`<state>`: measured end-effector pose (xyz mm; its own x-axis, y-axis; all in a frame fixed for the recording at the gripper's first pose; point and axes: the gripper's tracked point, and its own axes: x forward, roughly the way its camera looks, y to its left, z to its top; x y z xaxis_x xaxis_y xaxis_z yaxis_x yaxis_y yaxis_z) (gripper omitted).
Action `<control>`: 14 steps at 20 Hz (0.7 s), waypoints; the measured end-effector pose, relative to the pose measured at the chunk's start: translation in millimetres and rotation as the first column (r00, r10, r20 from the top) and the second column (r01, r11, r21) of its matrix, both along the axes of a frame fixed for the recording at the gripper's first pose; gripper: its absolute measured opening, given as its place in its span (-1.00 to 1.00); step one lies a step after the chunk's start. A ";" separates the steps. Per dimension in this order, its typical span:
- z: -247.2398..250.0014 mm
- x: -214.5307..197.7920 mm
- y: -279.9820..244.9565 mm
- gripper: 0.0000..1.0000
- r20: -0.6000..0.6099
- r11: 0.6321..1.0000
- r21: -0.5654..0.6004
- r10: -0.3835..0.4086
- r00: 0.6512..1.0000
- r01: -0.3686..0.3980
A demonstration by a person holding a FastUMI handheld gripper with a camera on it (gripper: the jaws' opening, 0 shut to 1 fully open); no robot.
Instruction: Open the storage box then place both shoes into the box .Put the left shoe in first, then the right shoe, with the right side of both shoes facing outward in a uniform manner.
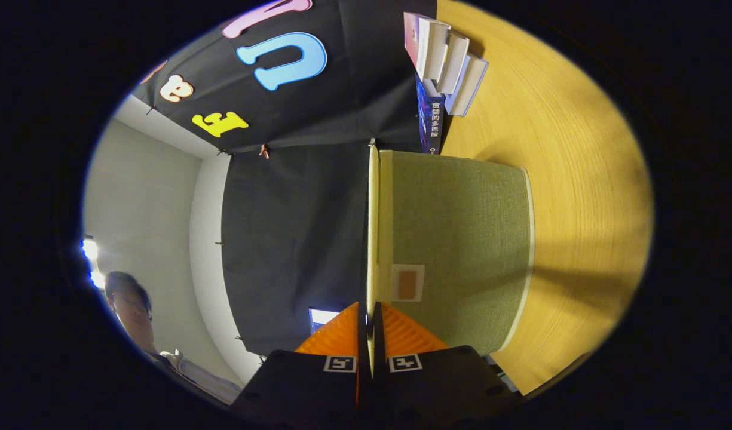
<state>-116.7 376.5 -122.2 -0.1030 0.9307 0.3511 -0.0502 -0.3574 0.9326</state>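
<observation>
Since the camera is rolled onto its side, I give every place by the hand-held gripper and its fingers.

Tabletop: wood-grain surface beyond the fingers, on the far side of the box from the lid; it carries the box and the books.

Storage box: green fabric box just ahead of the fingers, one woven face turned toward me, with a small label pocket near the fingertips.

Lid: I take the thin pale panel running straight ahead from the fingertips to be the lid or flap, seen edge-on and standing away from the box body. It looks partly lifted, though I cannot tell how far.

Books: a small stack well beyond the box, against the booth wall.

Person: off to the lid's side, back from the box.

Hand-held gripper: the fingers are drawn nearly together on the lid's edge, and both appear to press on it, so I read this as a pinch on the lid.

Step, as I judge it: opening the box; no shoe is loaded yet.

Risk, slipping: the pinch sits right at the thin edge, so a fast swing could pull the lid free and let it drop shut.

Risk, dragging: the box looks light; pulling along the tabletop instead of around the hinge could tip it or slide it.

Risk, twisting: a soft panel held at one point may bend, not pivot.
</observation>
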 end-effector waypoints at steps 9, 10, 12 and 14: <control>100.6 -23.9 7.6 -0.88 0.215 0.996 0.022 -0.084 0.973 0.081; 113.4 -24.8 13.1 -0.88 0.243 0.994 0.018 -0.106 0.964 0.105; 138.7 -33.7 26.8 -0.87 0.302 0.993 0.014 -0.119 0.946 0.121; 159.6 -41.3 45.5 -0.87 0.344 0.993 0.010 -0.111 0.932 0.114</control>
